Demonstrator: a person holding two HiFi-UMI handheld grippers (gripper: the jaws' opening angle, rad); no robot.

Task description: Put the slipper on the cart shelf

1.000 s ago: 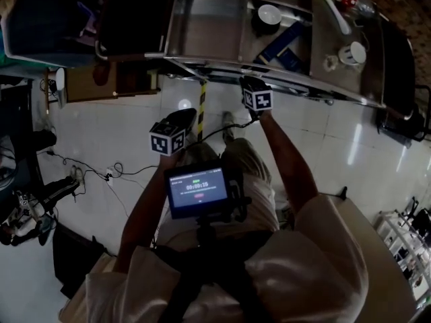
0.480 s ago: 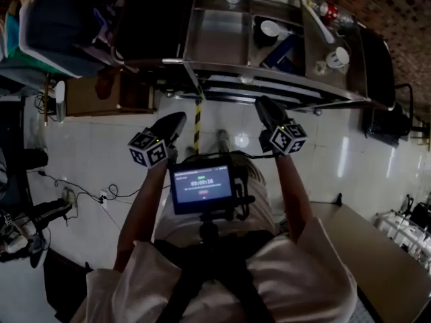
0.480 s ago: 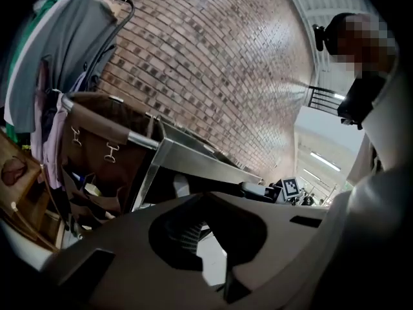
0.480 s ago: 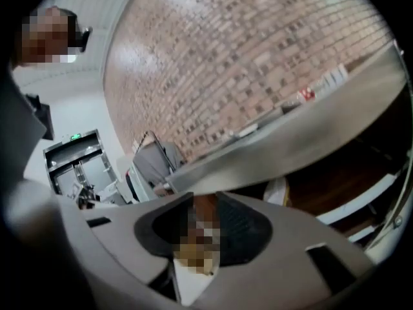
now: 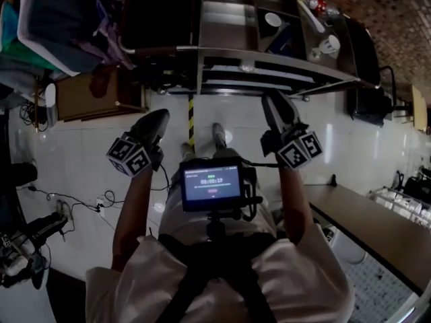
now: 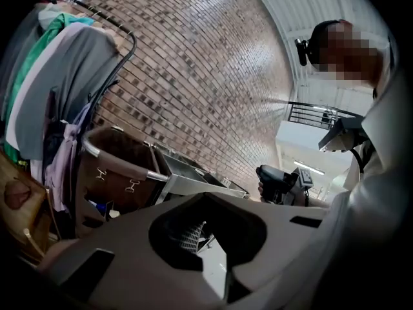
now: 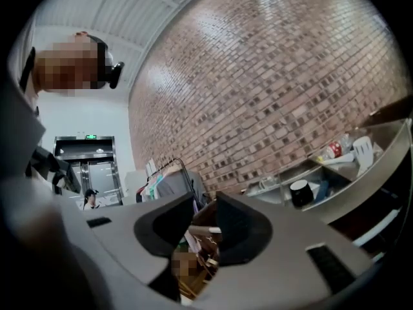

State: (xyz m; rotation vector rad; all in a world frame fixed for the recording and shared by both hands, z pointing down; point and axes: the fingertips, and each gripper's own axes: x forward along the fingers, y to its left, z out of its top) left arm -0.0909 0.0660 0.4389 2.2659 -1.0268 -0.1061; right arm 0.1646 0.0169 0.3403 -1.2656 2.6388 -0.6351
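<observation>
I see no slipper in any view. The steel cart (image 5: 269, 62) stands ahead of me with its shelves open; it also shows as the cart (image 6: 193, 181) and the cart (image 7: 352, 186) in the gripper views. My left gripper (image 5: 160, 116) is raised over the floor short of the cart, shut and empty; the left gripper (image 6: 206, 202) has its jaws together. My right gripper (image 5: 271, 101) hangs just before the cart's lower shelf edge. The right gripper (image 7: 205, 204) has just been opening: a gap shows between its jaws with nothing in it.
A white cup (image 5: 273, 19), a mug (image 5: 330, 44) and a red can (image 5: 316, 5) sit on the cart. A clothes rack (image 5: 60, 25) and a brown box (image 5: 94, 93) stand left. Cables (image 5: 74, 200) lie on the floor. A table (image 5: 377, 227) is at the right.
Both grippers have come up and moved apart, the left one leftwards, the right one rightwards. The cart now sits higher and farther off in the head view.
</observation>
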